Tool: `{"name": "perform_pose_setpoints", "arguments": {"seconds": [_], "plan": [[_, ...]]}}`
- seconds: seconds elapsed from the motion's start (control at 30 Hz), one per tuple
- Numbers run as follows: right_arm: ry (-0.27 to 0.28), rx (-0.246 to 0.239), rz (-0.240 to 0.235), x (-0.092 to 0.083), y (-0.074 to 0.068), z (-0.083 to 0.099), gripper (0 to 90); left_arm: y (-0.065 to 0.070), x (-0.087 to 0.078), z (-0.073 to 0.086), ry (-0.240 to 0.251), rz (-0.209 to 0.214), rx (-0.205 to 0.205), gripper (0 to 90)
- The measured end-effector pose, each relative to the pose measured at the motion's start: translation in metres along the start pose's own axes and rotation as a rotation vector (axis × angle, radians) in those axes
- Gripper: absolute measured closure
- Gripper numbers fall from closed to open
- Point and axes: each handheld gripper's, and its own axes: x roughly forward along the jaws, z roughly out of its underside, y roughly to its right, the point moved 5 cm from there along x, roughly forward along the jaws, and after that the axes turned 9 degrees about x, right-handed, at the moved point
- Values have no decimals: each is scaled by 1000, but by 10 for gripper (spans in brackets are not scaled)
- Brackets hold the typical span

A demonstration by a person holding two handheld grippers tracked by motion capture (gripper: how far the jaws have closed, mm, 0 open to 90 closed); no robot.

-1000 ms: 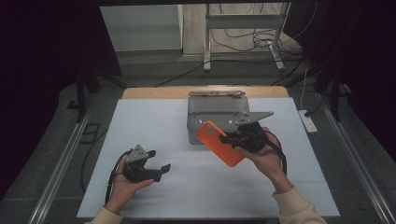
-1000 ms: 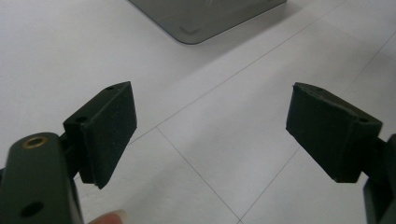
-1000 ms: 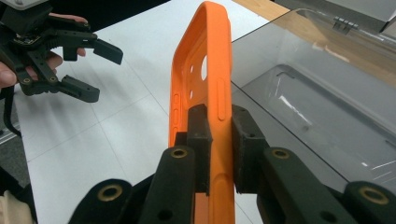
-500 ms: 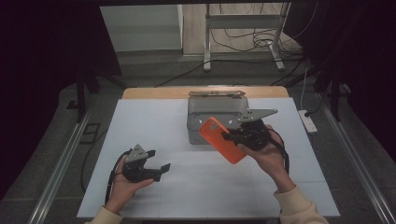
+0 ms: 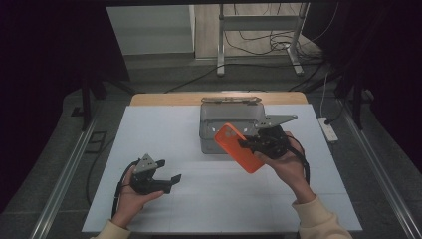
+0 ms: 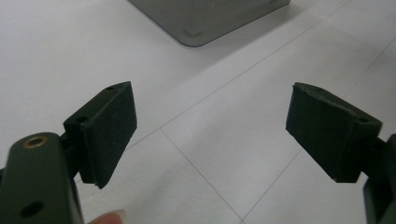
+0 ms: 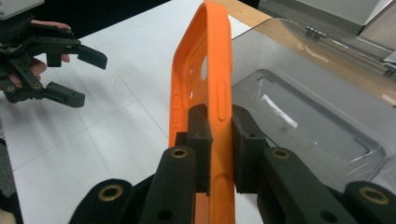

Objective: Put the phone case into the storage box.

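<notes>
An orange phone case (image 5: pixel 238 147) is held edge-on above the front edge of a grey open box (image 5: pixel 225 122). My right gripper (image 5: pixel 251 143) is shut on the case's side wall; in the right gripper view both pads clamp the case (image 7: pixel 211 88) near its button cutouts, with the box's clear inside (image 7: pixel 299 126) just to the right. My left gripper (image 5: pixel 171 181) rests low over the white table at the left, open, its pads (image 6: pixel 109 128) wide apart with nothing between them. It is also visible in the right gripper view as the left gripper (image 7: pixel 81 77), open.
The white table top (image 5: pixel 149 134) spans the work area, with a wooden strip (image 5: pixel 169 98) along its far edge. The box's lid (image 5: pixel 231 100) stands open at the back. A power strip (image 5: pixel 330 129) lies off the table's right side. Cables run on the floor behind.
My right gripper has carried the orange case slightly up and back toward the box. The left gripper has stayed where it was.
</notes>
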Motion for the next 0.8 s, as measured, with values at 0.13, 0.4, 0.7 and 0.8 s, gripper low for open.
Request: {"name": "perform_pose_setpoints", "arguments": {"seconds": [0.13,0.4,0.7,0.8], "plan": [[10,3,9,-3,3,-3,798,0,0,0,1,4,0,164],[32,38,26,-8,12,-11,798,1,1,0,-2,5,1,164],[36,87,40,-5,22,-20,798,2,1,0,-5,6,5,164],[37,96,55,-4,26,-23,798,1,1,0,-3,7,4,164]]}}
